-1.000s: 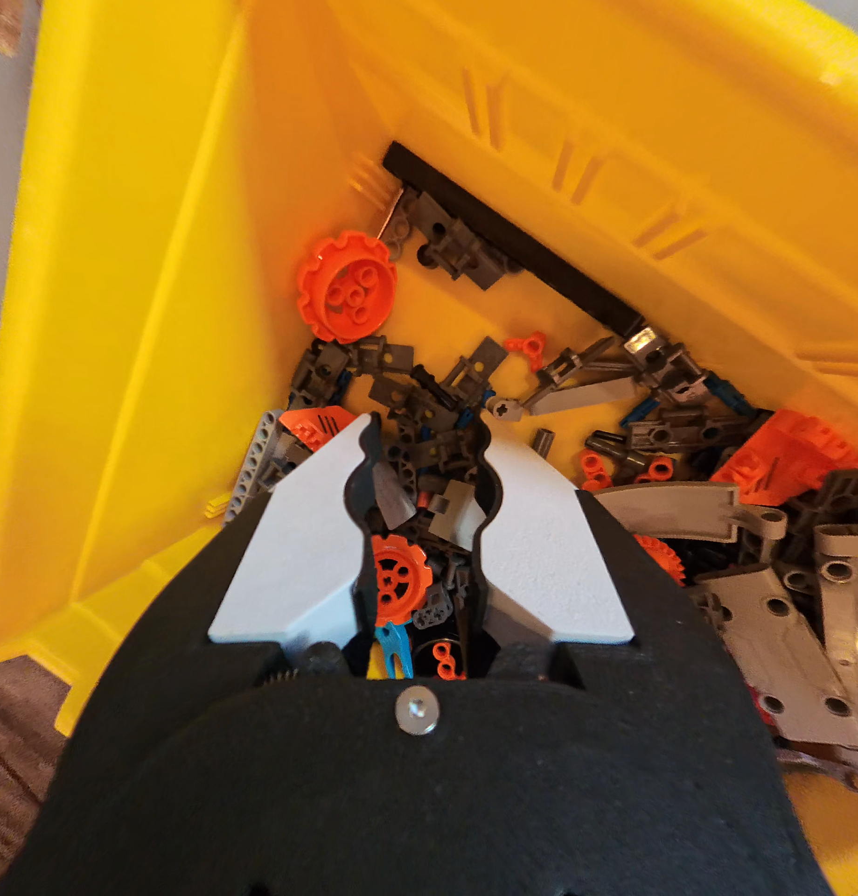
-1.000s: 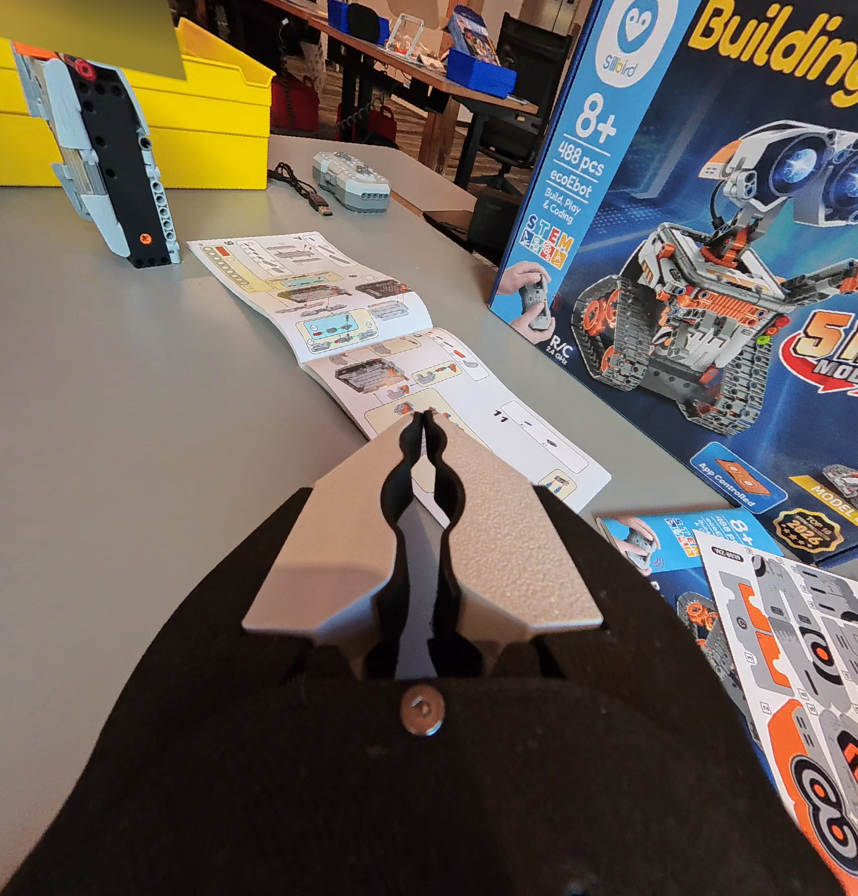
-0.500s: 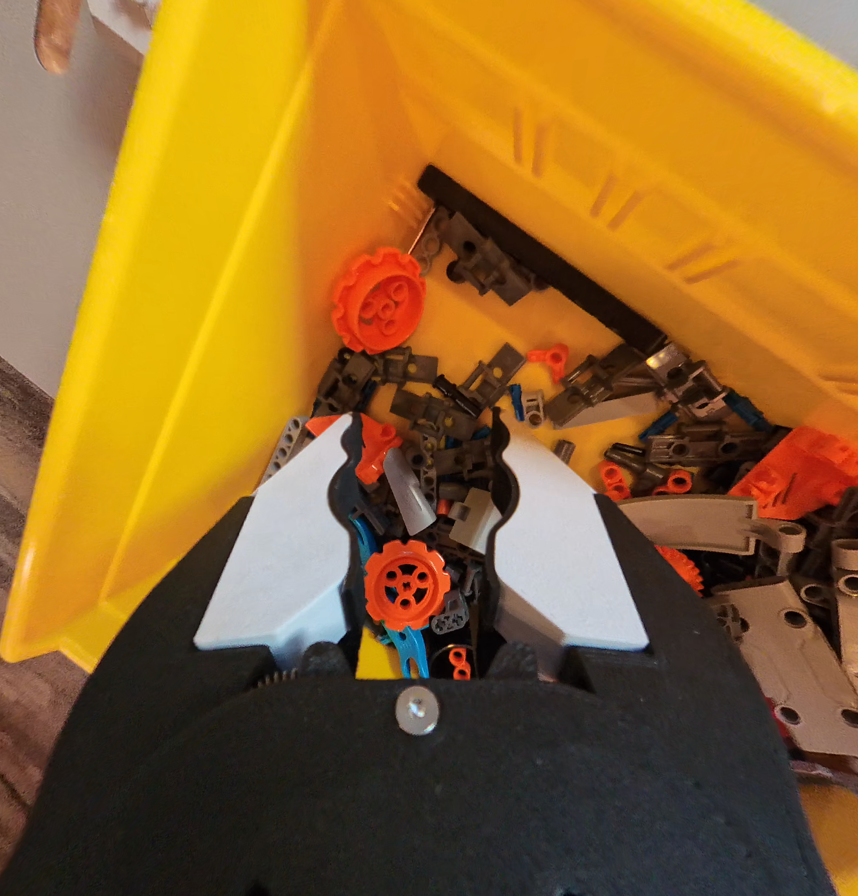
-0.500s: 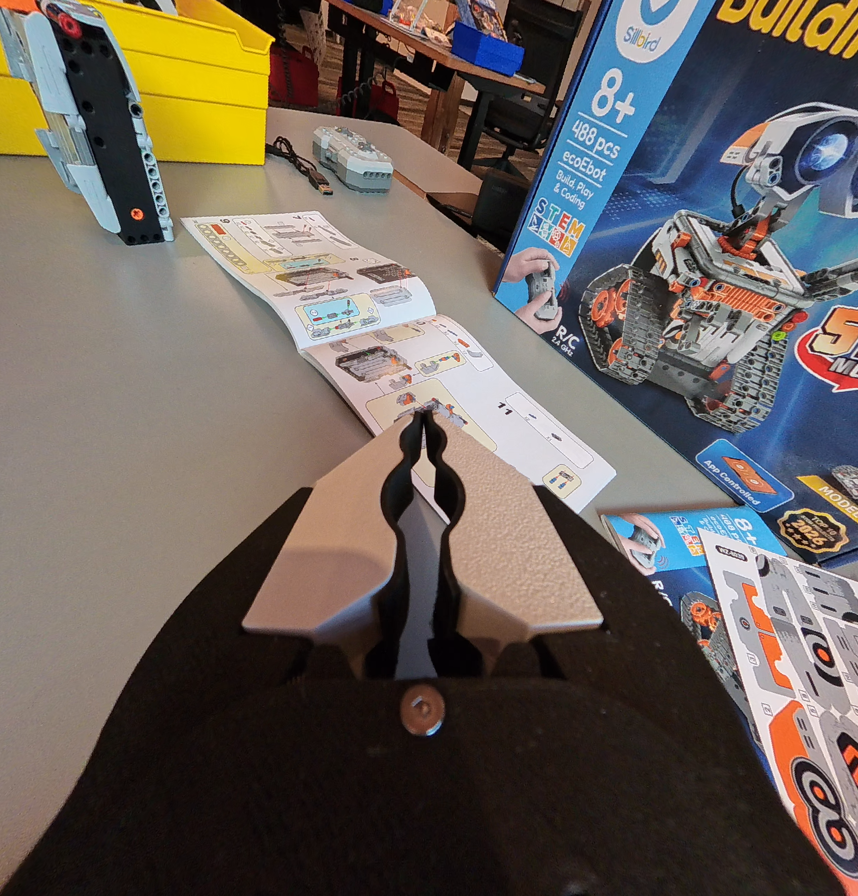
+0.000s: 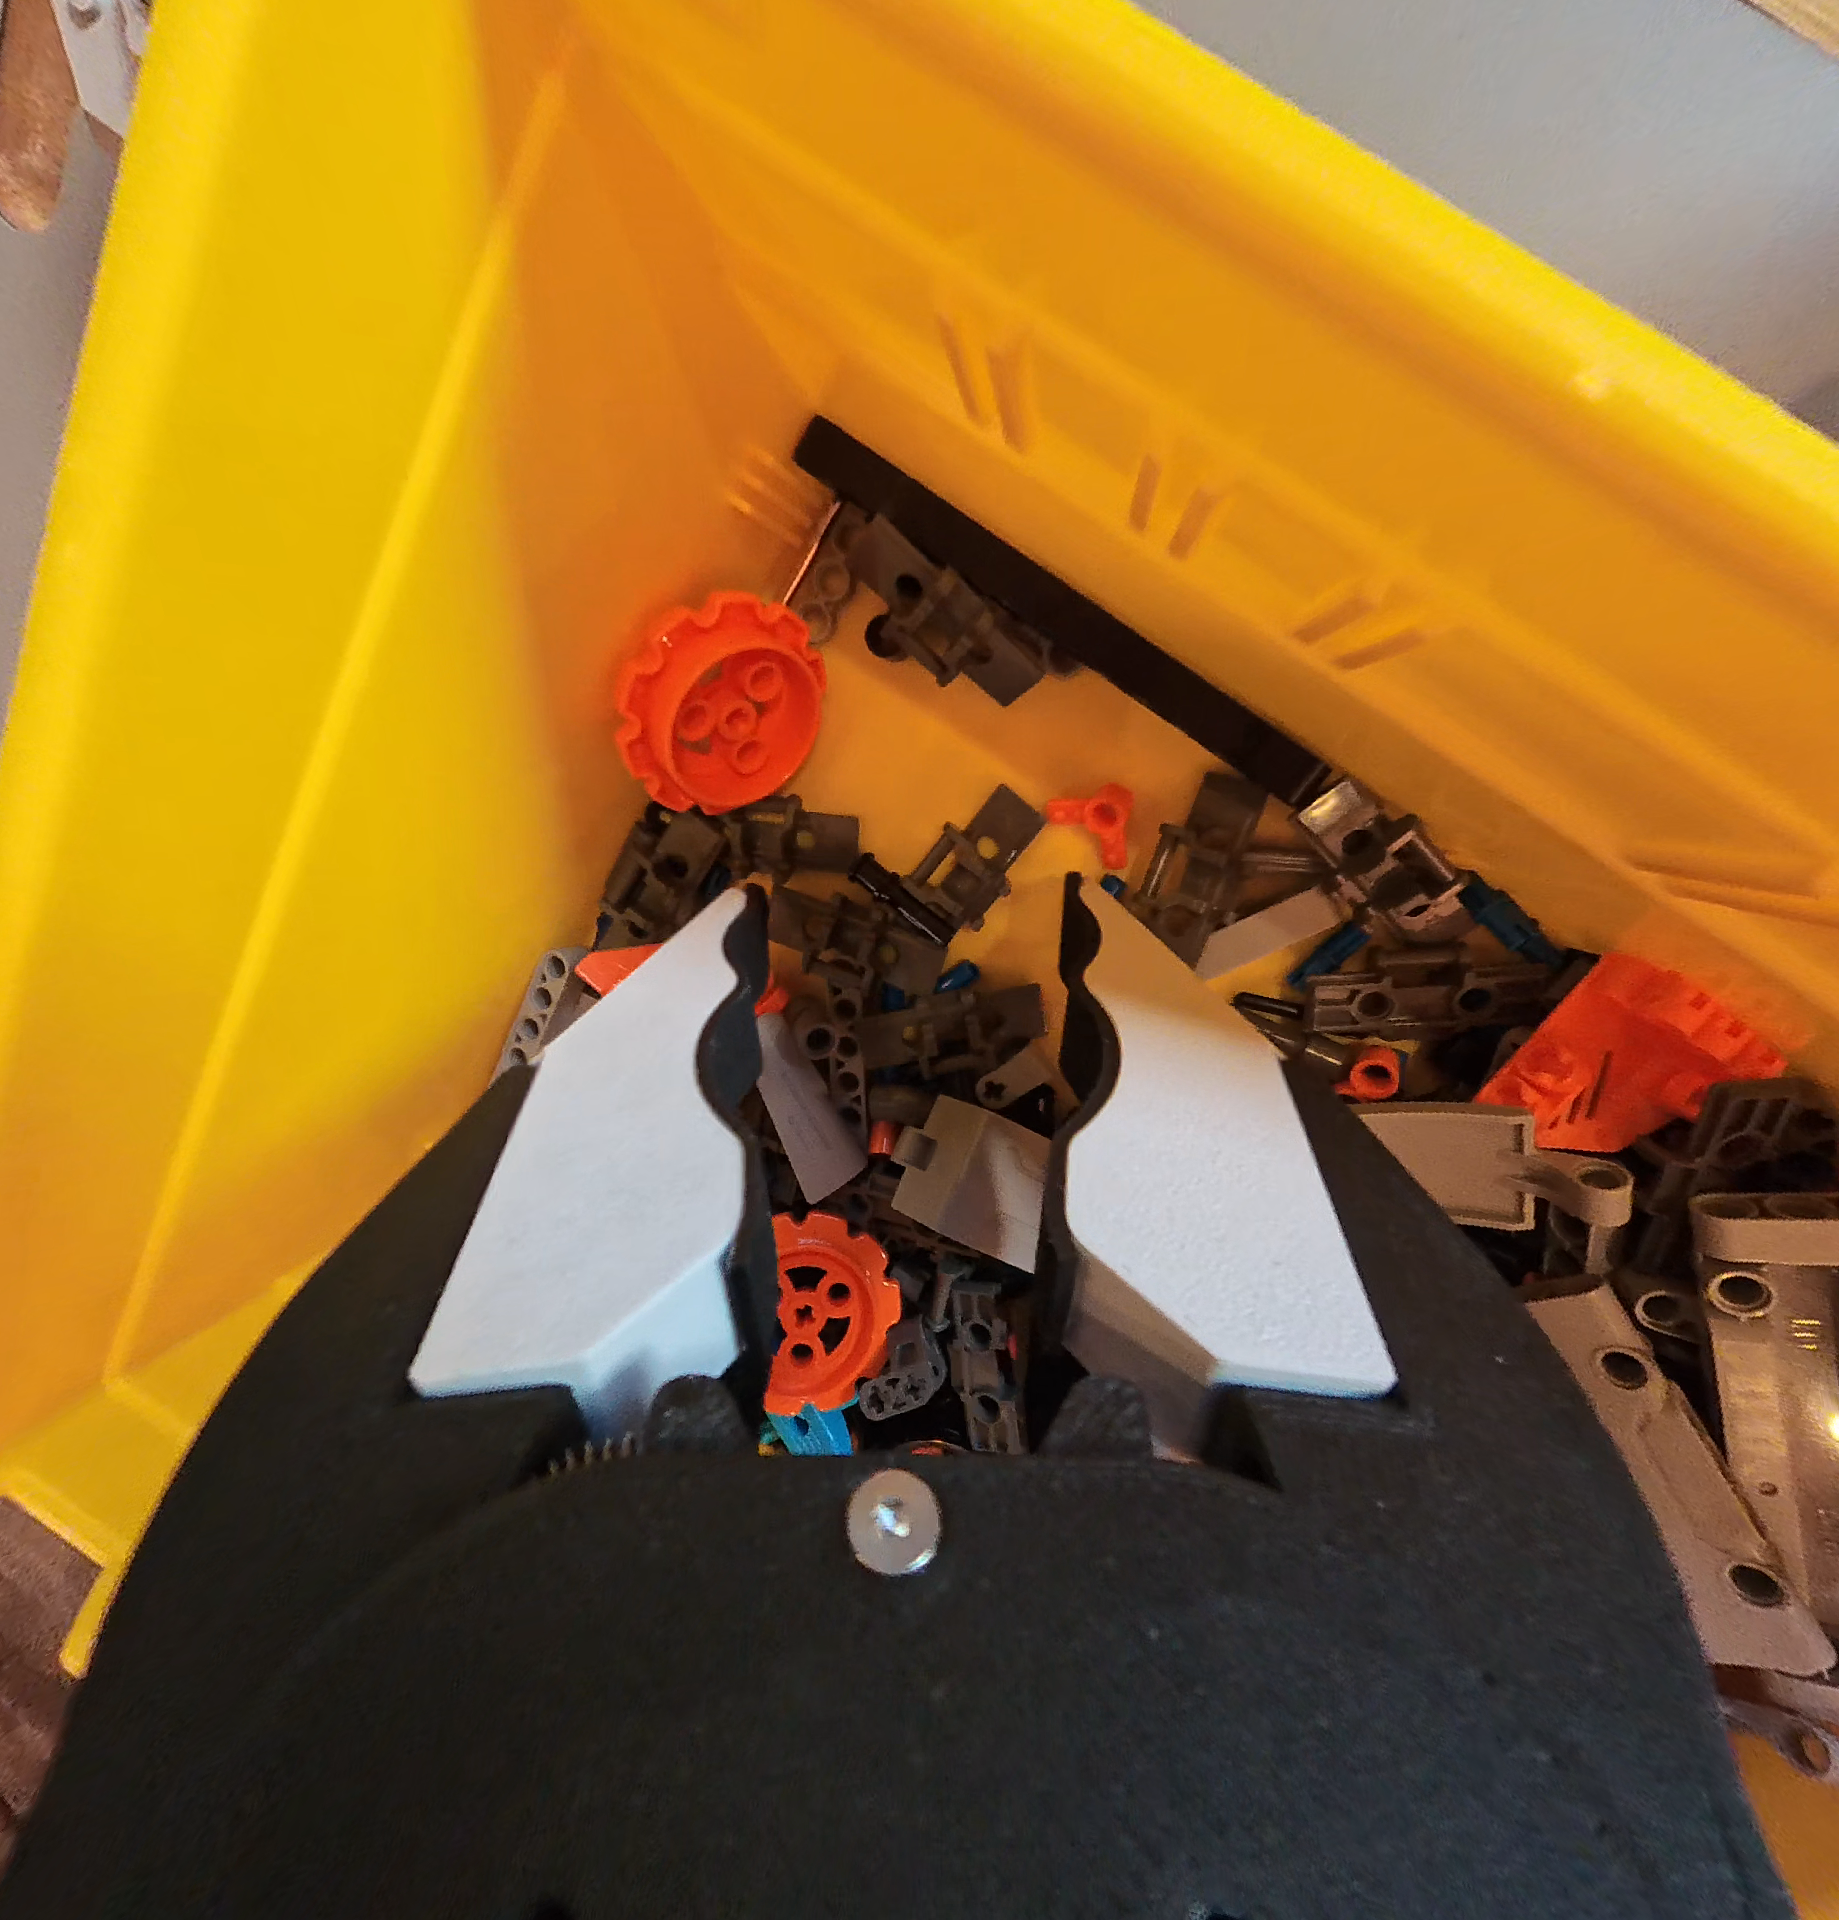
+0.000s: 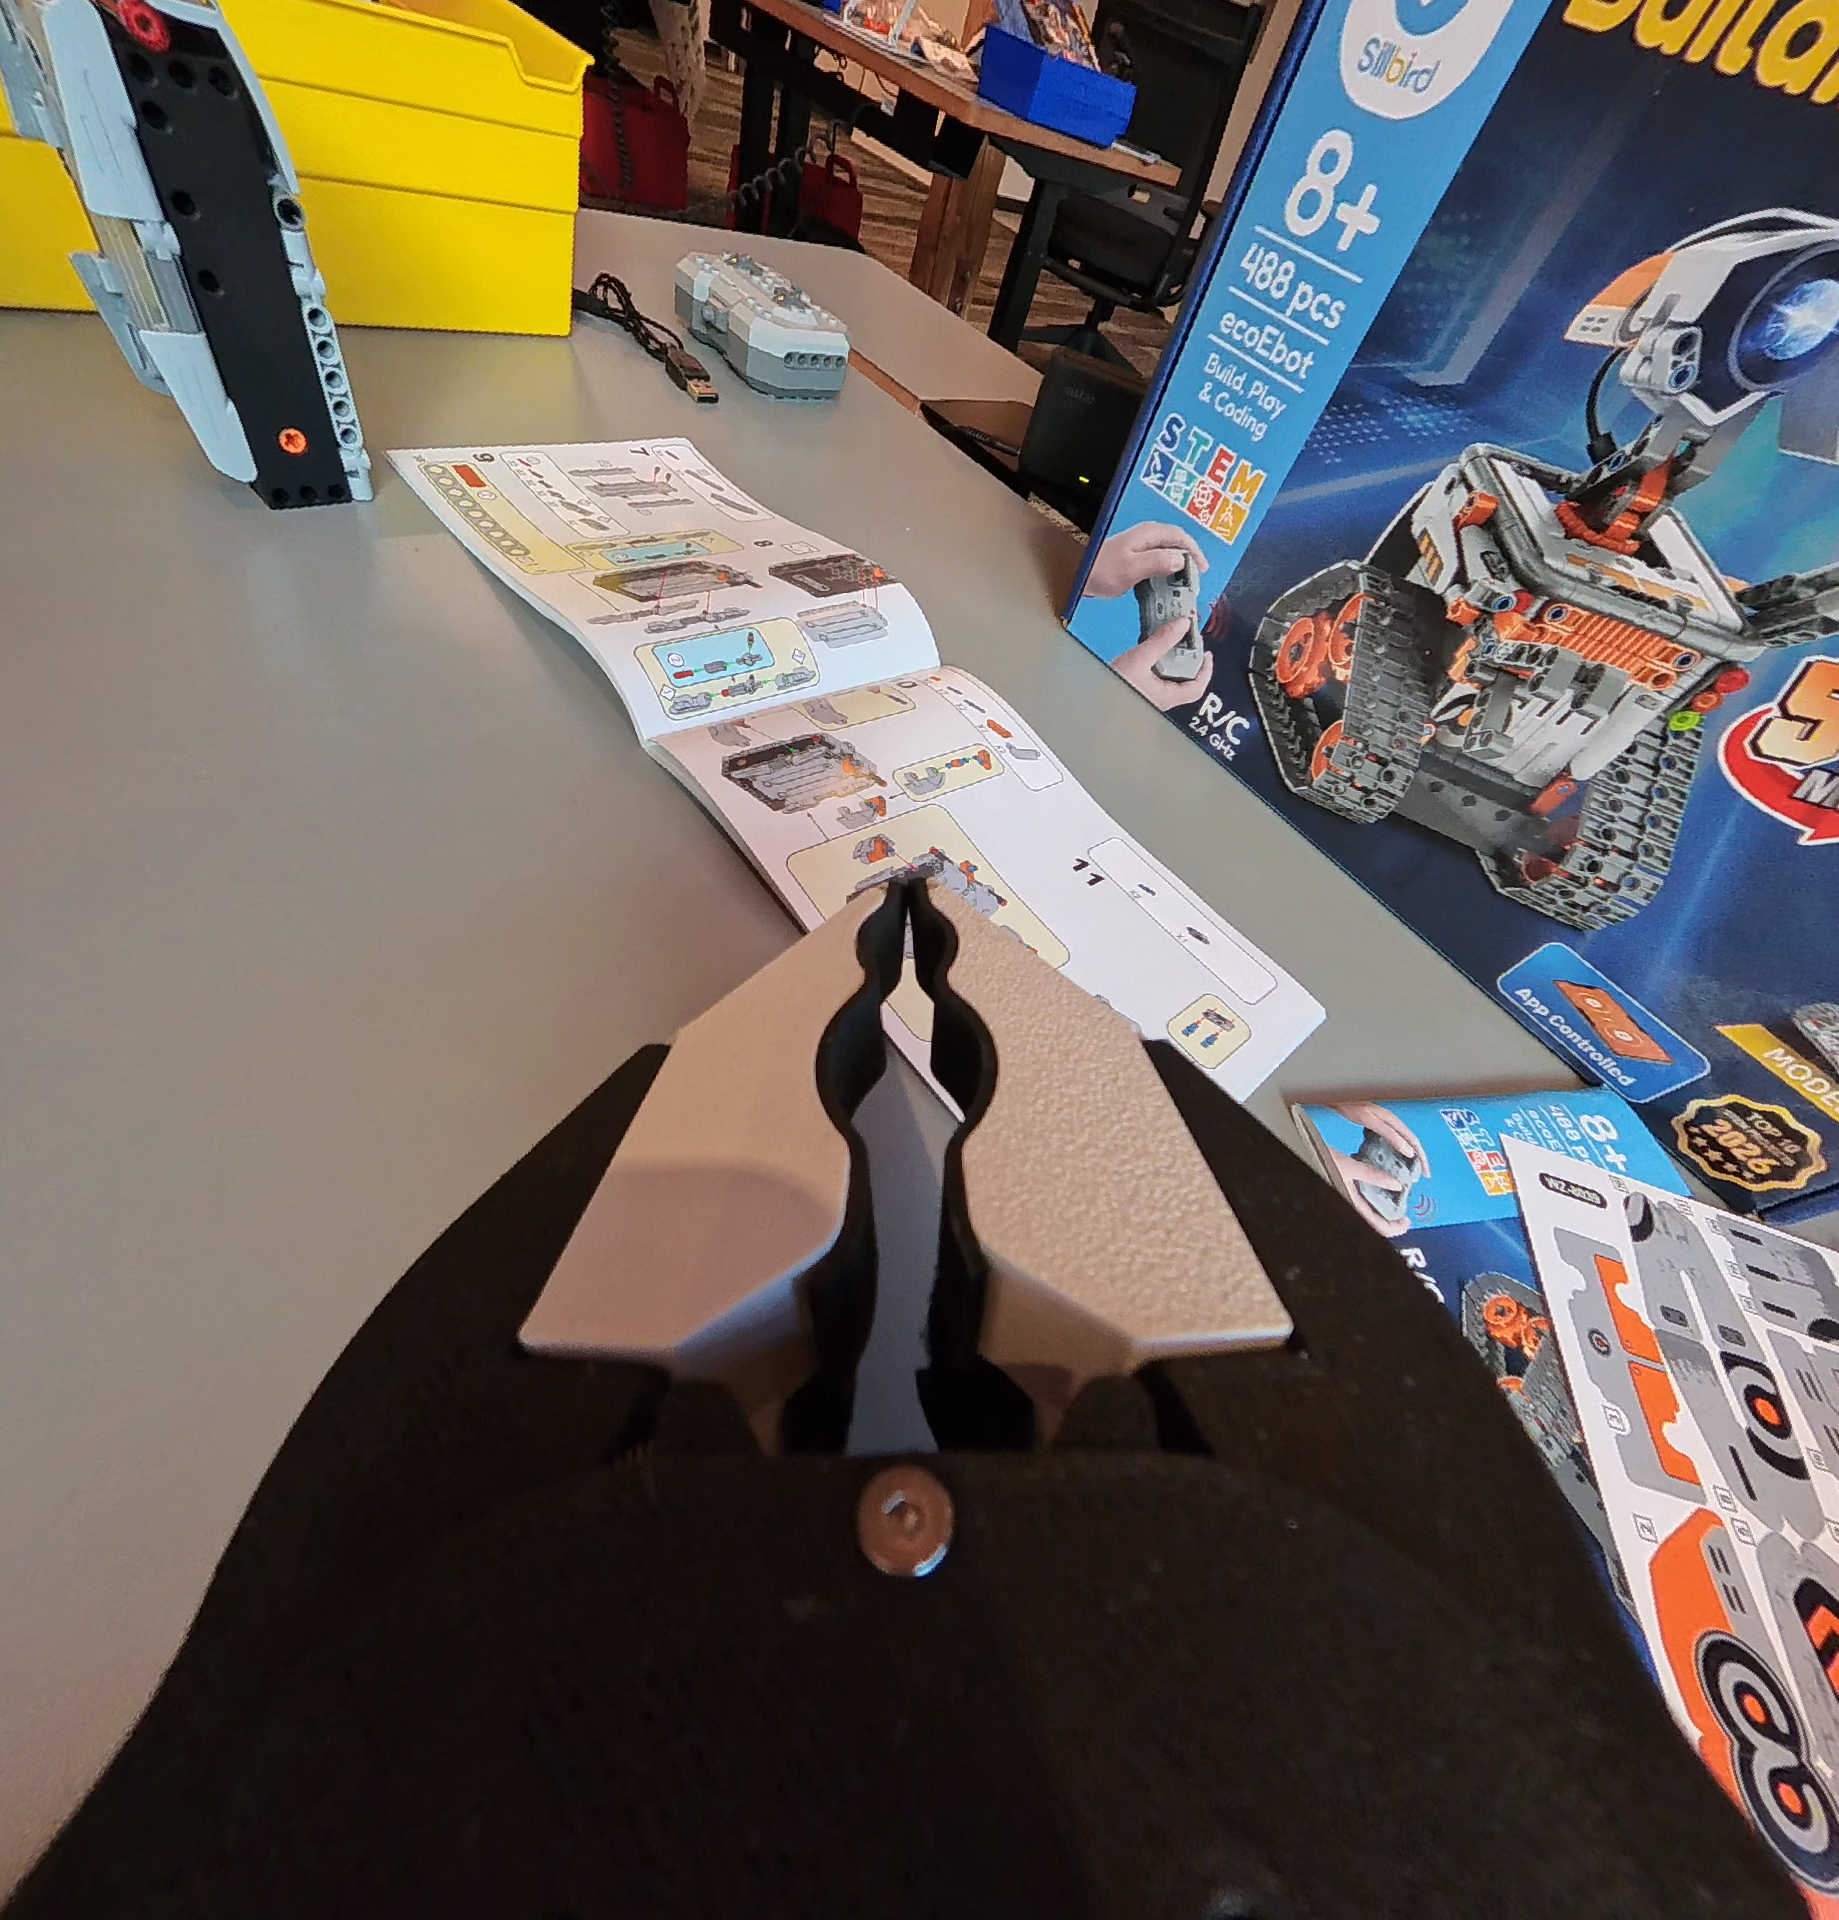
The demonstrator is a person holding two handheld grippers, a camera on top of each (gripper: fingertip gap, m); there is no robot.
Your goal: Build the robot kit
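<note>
Left gripper [image 5: 910,899] has opened wider than half a second ago, empty, over the dark link pieces [image 5: 899,1003] in the yellow bin [image 5: 302,644]. Right gripper [image 6: 910,896] stays closed, empty, over the instruction booklet [image 6: 790,675].

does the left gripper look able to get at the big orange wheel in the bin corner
Probably yes. The left gripper is open inside the yellow bin, and the orange wheel lies uncovered ahead-left of its tips, though close to the bin wall.

Yellow bin [image 5: 395,623]; orange gear wheel [image 5: 720,704] among dark grey and light grey bricks [image 5: 956,1023]. Grey surface [image 6: 271,831]; blue box [image 6: 1517,520]; white booklet [image 6: 790,707].
</note>
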